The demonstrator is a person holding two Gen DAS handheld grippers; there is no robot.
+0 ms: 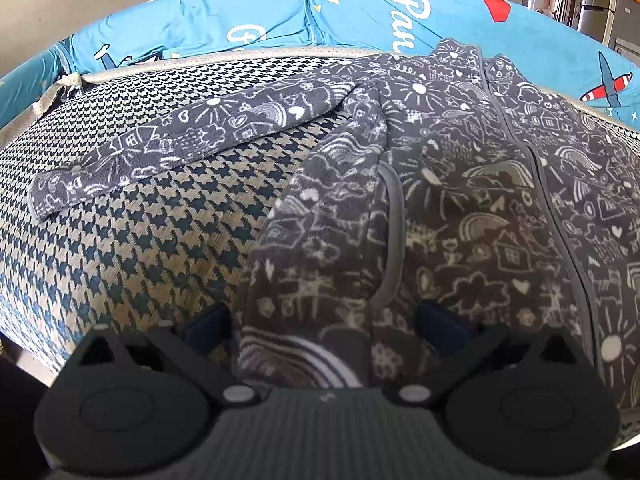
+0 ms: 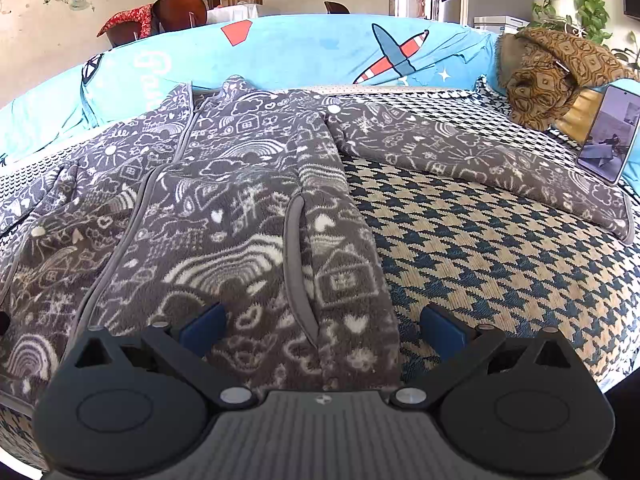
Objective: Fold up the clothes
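where the fleece jacket (image 1: pixel 460 208) lies spread flat, front up, it fills the centre and right of the left wrist view and the left half of the right wrist view. its pile is fuzzy dark grey, printed with white doodles of houses, rainbows, suns and hearts, with smooth grey binding along one zip line and the pocket slits. two sleeves show, one per view: one sleeve (image 1: pixel 192 140) reaches toward the upper left, the other sleeve (image 2: pixel 480 160) toward the right edge. underneath is a woven houndstooth cover (image 2: pixel 500 264) in navy and tan, over a sofa with a bright blue cartoon sheet (image 2: pixel 304 52) bearing an airplane print. one phone (image 2: pixel 610 136) leans upright at the far right, beside a brown patterned cushion (image 2: pixel 548 76). the left claw (image 1: pixel 326 330) is spread wide over the jacket hem, gripping nothing. the right claw (image 2: pixel 324 330) is likewise released, straddling the hem edge.
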